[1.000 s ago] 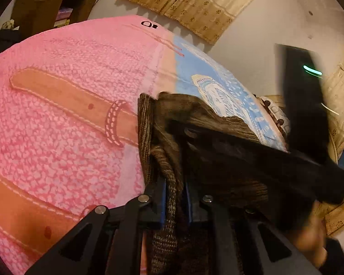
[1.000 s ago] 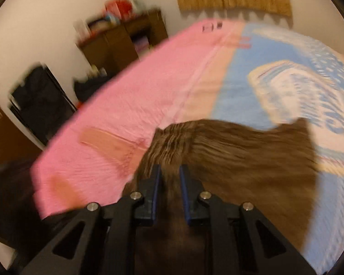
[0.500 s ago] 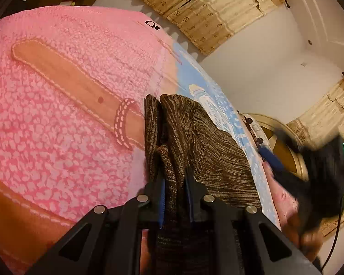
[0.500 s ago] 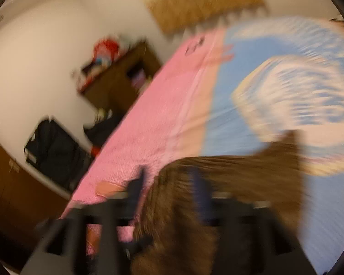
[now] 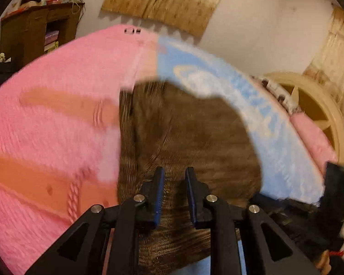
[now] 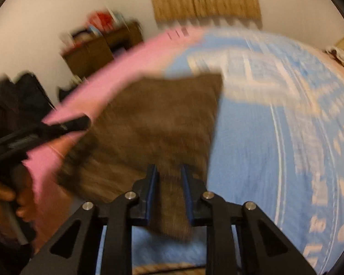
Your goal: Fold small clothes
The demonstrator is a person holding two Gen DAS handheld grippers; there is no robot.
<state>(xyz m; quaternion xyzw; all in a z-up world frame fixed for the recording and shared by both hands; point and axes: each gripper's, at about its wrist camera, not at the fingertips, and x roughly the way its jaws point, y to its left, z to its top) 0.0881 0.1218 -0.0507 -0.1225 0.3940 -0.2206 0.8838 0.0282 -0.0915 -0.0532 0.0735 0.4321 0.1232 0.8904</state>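
Brown knit garment (image 5: 190,133) lay on the pink-and-blue bedspread (image 5: 57,119), long axis running away from both cameras. Left gripper (image 5: 174,194) pinched its near edge, jaws just eased wider. Right gripper (image 6: 168,197) had just closed onto a narrow strip.

Small brown ribbed-knit garment (image 5: 190,133), dark mottled yarn, one layer lapped over another, ribbed edge along its left side, spread across the seam between pink and blue bedding, near edge lifted, far corner squared (image 6: 167,119)
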